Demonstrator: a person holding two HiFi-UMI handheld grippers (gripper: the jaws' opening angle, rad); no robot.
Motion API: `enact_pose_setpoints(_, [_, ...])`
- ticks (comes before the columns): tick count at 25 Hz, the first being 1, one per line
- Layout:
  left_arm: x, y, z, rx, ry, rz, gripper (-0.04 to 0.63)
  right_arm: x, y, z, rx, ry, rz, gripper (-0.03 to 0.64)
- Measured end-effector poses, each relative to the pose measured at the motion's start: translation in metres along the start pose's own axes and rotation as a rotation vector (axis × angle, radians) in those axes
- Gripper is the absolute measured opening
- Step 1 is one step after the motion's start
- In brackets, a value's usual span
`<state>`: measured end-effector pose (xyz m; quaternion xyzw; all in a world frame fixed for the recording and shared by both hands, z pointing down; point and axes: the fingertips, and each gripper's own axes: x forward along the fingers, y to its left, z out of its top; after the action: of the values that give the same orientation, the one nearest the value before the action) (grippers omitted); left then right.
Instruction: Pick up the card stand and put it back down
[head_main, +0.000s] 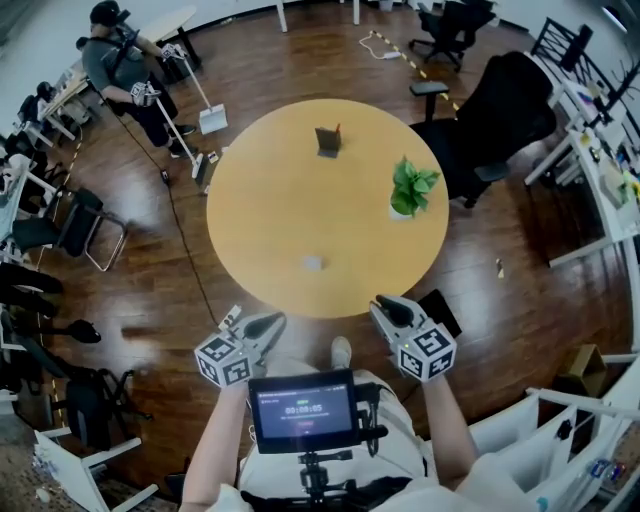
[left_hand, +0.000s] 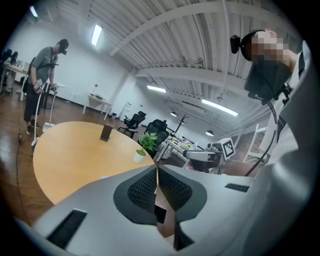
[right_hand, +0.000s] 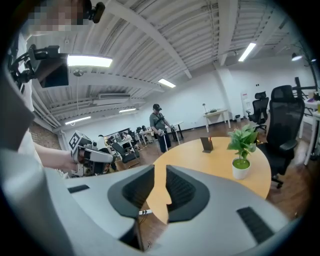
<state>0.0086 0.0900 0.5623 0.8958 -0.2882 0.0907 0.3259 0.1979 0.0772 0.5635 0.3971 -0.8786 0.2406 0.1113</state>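
The pick-up has not begun. The card stand (head_main: 328, 140) sits at twelve o'clock on the round worktop (head_main: 270, 200), well apart from both grippers, which hang off its six o'clock edge. The left gripper (head_main: 272, 322) has its fingers pressed together; the right gripper (head_main: 382, 306) has them slightly spread, with nothing between. Next, I'd judge, comes a long reach across with wider-spread fingers. A potted plant (head_main: 411, 188) at three o'clock flanks that path, and a small pale object (head_main: 313, 263) lies near six.

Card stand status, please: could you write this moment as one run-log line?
card stand: standing on table, far side, untouched | left gripper: shut, empty | right gripper: open, empty | both by near edge
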Motion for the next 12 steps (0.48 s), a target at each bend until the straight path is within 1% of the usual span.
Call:
enact_pose_setpoints(2, [0.000, 0.005, -0.002, -0.011, -0.007, 0.033, 0.000, 0.003, 0.001, -0.001, -0.001, 0.006, 0.013, 0.078])
enact_pose_setpoints(4, [-0.001, 0.009, -0.004, -0.014, -0.008, 0.048, 0.000, 0.006, 0.002, -0.002, -0.004, 0.014, 0.025, 0.078])
enact_pose_setpoints(8, [0.000, 0.018, -0.014, -0.003, 0.018, 0.034, 0.000, 0.018, 0.001, -0.007, -0.003, 0.030, 0.039, 0.078])
enact_pose_setpoints(12, [-0.001, 0.040, -0.013, 0.021, 0.036, 0.042, 0.000, 0.040, 0.001, -0.015, -0.019, 0.061, 0.037, 0.078])
